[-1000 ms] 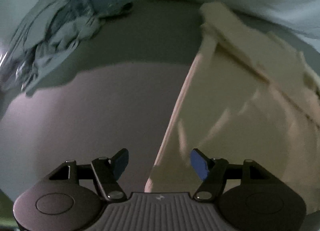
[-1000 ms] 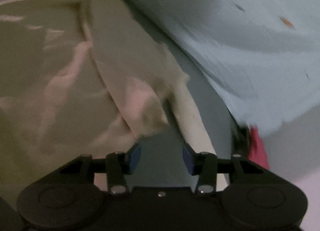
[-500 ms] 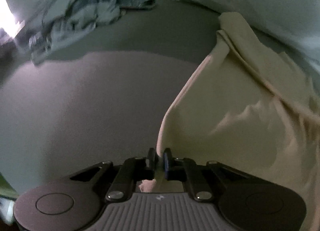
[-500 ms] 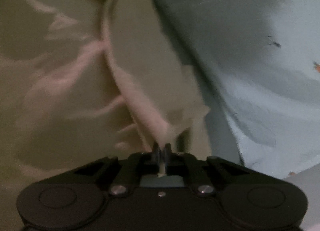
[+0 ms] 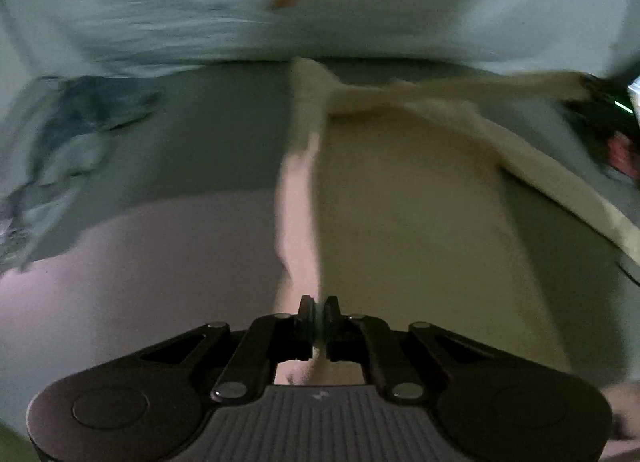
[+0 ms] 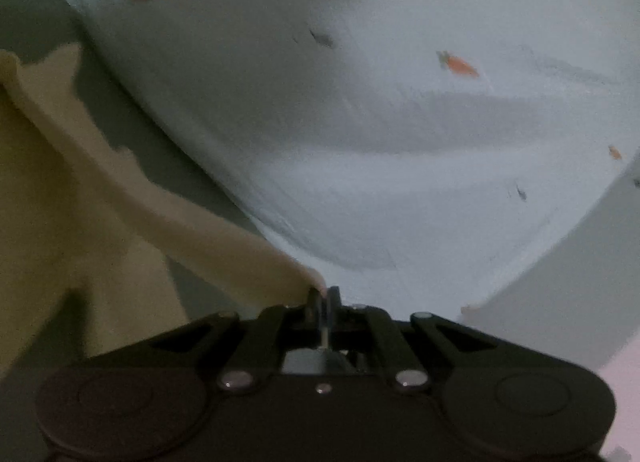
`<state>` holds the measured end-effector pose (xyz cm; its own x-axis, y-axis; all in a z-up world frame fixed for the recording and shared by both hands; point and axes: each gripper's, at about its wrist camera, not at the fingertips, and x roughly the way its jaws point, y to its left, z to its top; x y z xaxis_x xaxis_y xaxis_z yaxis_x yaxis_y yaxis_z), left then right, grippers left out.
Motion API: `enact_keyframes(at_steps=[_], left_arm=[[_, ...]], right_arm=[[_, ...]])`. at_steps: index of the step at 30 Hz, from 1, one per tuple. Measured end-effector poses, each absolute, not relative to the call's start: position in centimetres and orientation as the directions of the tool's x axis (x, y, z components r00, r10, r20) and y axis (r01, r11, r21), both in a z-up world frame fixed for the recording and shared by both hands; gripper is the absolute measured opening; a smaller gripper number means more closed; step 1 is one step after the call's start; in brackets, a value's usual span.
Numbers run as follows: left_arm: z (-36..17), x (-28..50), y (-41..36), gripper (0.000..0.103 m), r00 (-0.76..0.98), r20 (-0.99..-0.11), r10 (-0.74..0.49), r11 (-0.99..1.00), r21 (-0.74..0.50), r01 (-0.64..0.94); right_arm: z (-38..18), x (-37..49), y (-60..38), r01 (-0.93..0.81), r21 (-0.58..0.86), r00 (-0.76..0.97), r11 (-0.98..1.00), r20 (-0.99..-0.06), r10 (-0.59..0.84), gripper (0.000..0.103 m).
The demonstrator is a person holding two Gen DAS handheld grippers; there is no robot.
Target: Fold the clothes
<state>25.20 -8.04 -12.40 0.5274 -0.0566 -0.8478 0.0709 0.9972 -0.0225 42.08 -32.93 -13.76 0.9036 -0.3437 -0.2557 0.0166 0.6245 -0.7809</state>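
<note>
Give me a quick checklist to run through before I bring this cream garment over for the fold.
1. Left gripper pinching the cream garment: ok, cloth sits between its pads, though the jaws are easing open slightly.
2. Right gripper pinching the garment's other edge: ok, shut on the cloth.
3. Cloth between the two grips smooth: cannot tell, both views are blurred.
4. Bare grey surface beside the garment to lay the fold on: ok.
5. Crumpled blue-grey clothing away from the garment: ok, it lies apart on the far left.
6. Pale carrot-print bedding not caught in the right grip: cannot tell, it is very close.
</note>
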Motion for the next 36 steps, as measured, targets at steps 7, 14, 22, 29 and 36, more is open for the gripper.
enact_keyframes(at_steps=[7, 14, 22, 29, 36], left_arm=[[-18.1, 25.2, -12.7, 0.026, 0.341, -0.939, -0.040, 0.964, 0.054, 0.261], [-16.4, 23.7, -8.8, 0.049, 0.413, -0.910, -0.022, 0.995, 0.021, 0.097], [-16.2, 25.5, -1.8, 0.052, 0.460, -0.887, -0.034, 0.991, -0.088, -0.096], [-17.0, 32.6, 2.6, 0.053, 0.500, -0.863, -0.072, 0.985, -0.140, -0.101], [-17.7, 40.3, 5.9, 0.057, 0.530, -0.839, -0.126, 0.981, -0.186, -0.062]], right_arm=[[-17.3, 42.8, -35.5, -0.057, -0.731, 0.797, 0.681, -0.443, -0.410, 0.033], [-19.8, 35.5, -34.0, -0.170, -0.569, 0.740, 0.804, -0.613, -0.278, 0.044], [-18.1, 37.6, -29.7, -0.260, -0.249, 0.699, 0.933, -0.715, 0.004, 0.034], [-14.8, 44.6, -23.8, -0.321, -0.143, 0.725, 0.936, -0.672, 0.147, 0.023], [-12.4, 54.8, -18.2, -0.440, -0.025, 0.693, 0.898, -0.645, 0.322, 0.056]])
